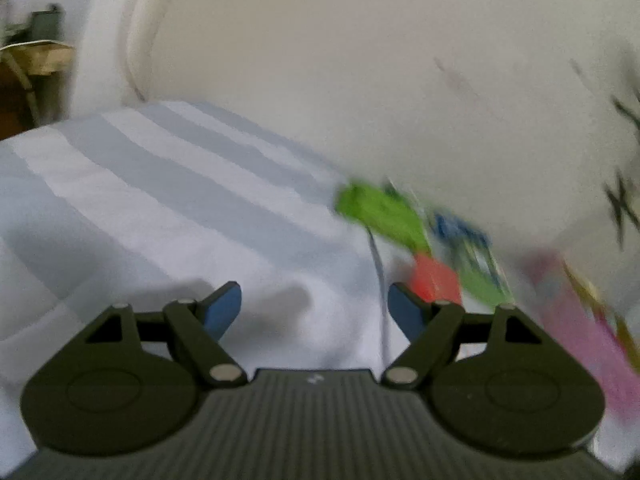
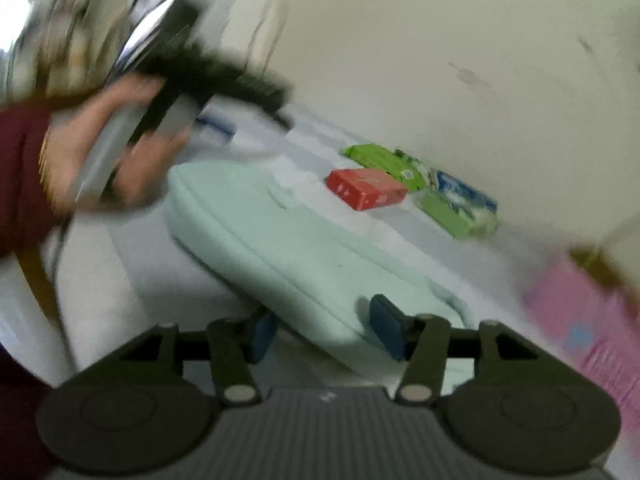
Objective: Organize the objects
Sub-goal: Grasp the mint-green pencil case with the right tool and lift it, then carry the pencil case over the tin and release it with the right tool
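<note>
Nearest in the left wrist view: left gripper (image 1: pixel 314 312), blue fingertips (image 1: pixel 222 310) well apart, nothing between them, only pale striped bedsheet (image 1: pixel 140 200) beneath. Just past the right-hand fingertip, a red box (image 1: pixel 436 282), blurred. Beyond it, toward the wall side of the bed, a green packet (image 1: pixel 380 210) and a blue-and-white packet (image 1: pixel 460 236), touching or nearly so; hard to tell through the blur. At the right edge, a pink package (image 1: pixel 584 328).

Nearest in the right wrist view: right gripper (image 2: pixel 326 328), fingers apart, straddling the near corner of a mint-green pouch (image 2: pixel 280 240) without visibly pressing on it. Pouch lying flat on the bed. Farther back, near the wall, the same boxes and packets clustered together. At upper left, a hand (image 2: pixel 120 152) in a dark red sleeve (image 2: pixel 20 176) gripping the other tool's handle.
</note>
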